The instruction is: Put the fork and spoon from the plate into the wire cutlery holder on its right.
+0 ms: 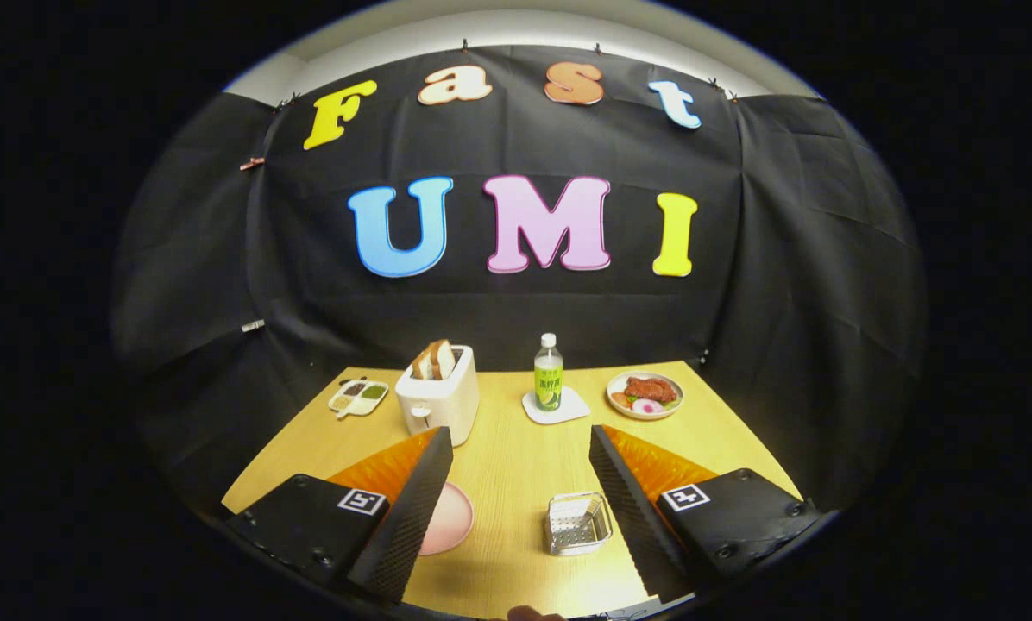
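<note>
Black cloth hangs all round a booth whose pale wooden worktop point(516, 466) carries a small breakfast spread. Down at the near side the gripper point(520, 448) hovers above the wood with its jaws spread wide and nothing between the fingers but bare worktop. At about 7 o'clock from the middle of the worktop lies a round pink plate point(451, 520), its left part hidden behind the left finger point(412, 509); whether the fork and spoon lie on it cannot be told from what shows. Just to its right, at about 5 o'clock, stands the small square wire cutlery holder point(576, 523) — close beside the inner edge of the right finger point(632, 509), and apart from the plate. Beyond the fingertips, at 11 o'clock, a white toaster point(437, 397) holds slices of bread upright in its slots. Left of it, at 10 o'clock, sits a small white divided dish point(359, 398) with dark and green fillings. At 12 o'clock a clear bottle with a green label and white cap point(548, 373) stands upright on a white coaster point(559, 407), and at 2 o'clock a round plate of food point(645, 394) — something brown, with pink and orange pieces — lies near the far right corner.
</note>
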Available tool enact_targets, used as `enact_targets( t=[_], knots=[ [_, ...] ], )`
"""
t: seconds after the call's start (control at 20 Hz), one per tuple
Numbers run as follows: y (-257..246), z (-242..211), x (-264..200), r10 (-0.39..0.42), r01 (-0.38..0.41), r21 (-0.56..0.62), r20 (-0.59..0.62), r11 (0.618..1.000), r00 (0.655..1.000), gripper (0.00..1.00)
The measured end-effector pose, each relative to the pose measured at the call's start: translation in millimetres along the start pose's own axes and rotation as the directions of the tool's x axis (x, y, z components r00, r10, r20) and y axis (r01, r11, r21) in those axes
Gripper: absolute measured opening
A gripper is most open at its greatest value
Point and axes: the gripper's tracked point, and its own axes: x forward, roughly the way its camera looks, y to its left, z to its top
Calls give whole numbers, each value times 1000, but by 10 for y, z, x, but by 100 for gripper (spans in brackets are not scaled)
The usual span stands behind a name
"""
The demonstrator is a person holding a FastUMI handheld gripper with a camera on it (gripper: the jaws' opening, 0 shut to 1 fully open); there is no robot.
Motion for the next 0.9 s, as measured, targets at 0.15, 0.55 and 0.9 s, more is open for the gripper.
enact_targets(
  t=[0.15, 0.55, 0.9],
  knots=[
    [286, -281, 168, 58, -61, -19, -95, 998, 994, 100],
    [986, -1372, 546, 176, -220, -45, -453, 974, 874, 100],
    [1242, -2171, 906, 163, -256, -51, -649, 965, 743, 100]
  ],
)
